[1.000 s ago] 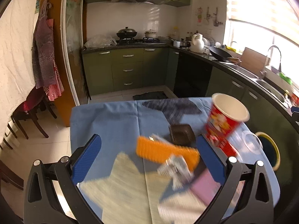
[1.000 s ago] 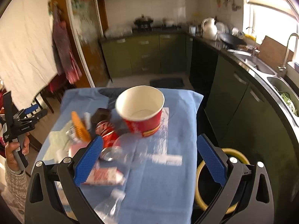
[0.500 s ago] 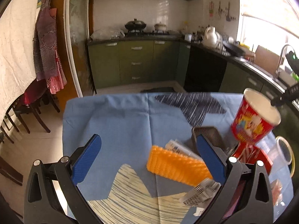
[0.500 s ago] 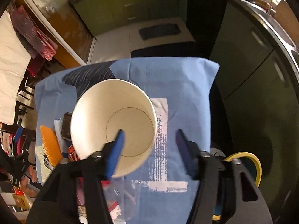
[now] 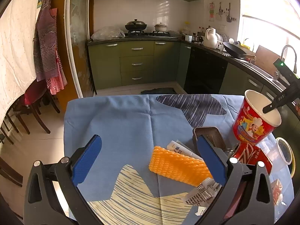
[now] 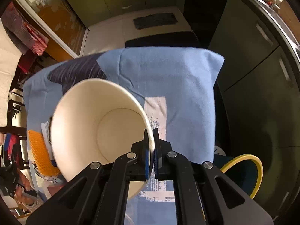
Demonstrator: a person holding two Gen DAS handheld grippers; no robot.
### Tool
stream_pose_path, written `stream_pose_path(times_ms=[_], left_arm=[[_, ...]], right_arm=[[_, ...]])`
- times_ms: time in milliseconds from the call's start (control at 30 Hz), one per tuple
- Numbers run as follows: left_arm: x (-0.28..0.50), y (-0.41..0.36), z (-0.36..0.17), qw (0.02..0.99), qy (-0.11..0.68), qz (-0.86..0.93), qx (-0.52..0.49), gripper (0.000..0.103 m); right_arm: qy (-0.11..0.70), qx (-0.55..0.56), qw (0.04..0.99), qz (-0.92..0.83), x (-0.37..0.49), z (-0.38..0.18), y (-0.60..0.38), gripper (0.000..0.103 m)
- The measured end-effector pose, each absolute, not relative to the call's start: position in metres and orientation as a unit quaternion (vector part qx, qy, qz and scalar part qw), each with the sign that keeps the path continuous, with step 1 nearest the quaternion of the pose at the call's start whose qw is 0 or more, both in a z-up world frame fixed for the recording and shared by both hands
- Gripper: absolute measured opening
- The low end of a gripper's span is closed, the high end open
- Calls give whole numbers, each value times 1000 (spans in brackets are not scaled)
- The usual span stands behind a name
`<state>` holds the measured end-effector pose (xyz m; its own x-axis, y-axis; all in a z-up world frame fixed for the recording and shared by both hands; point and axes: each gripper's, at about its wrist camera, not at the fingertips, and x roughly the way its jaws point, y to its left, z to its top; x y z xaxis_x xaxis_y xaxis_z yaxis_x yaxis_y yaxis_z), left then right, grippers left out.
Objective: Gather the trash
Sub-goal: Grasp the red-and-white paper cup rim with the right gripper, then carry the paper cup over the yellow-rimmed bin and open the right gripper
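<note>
Two grippers over blue cloth (image 5: 121, 123). Right gripper (image 6: 151, 150) pinching rim of red cup (image 5: 253, 123), one blue pad inside, one outside. Left gripper (image 5: 148, 159) spread wide, holding nothing, above orange sponge (image 5: 178, 166) and wrappers (image 5: 201, 194).

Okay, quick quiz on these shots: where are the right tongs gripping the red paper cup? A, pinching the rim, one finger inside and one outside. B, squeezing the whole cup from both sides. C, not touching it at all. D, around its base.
A: the right tongs are shut on the rim of the paper cup, one finger inside and one outside the wall.
</note>
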<state>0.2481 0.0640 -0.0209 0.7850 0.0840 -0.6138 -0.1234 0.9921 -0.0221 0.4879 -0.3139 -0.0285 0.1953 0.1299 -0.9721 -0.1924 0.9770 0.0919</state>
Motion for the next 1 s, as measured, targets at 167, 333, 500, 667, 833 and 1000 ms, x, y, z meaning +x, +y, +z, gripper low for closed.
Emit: stream_pose_path(times_ms=[167, 333, 500, 667, 833, 1000], left_arm=[[248, 63, -23, 944, 325, 50, -32, 97], [248, 57, -24, 944, 325, 44, -27, 97], [247, 50, -23, 945, 326, 32, -22, 97], [243, 44, -15, 941, 338, 16, -30, 97], [224, 32, 1, 941, 339, 14, -7, 97], [193, 12, 14, 939, 342, 17, 37, 97]], right_arm=[[590, 7, 801, 102, 472, 16, -345, 5], [561, 53, 825, 51, 430, 57, -434, 5], [562, 107, 819, -30, 382, 36, -541, 5], [587, 136, 792, -101, 356, -29, -613, 5], [615, 161, 764, -114, 360, -100, -641, 5], [627, 164, 753, -115, 364, -137, -650, 6]])
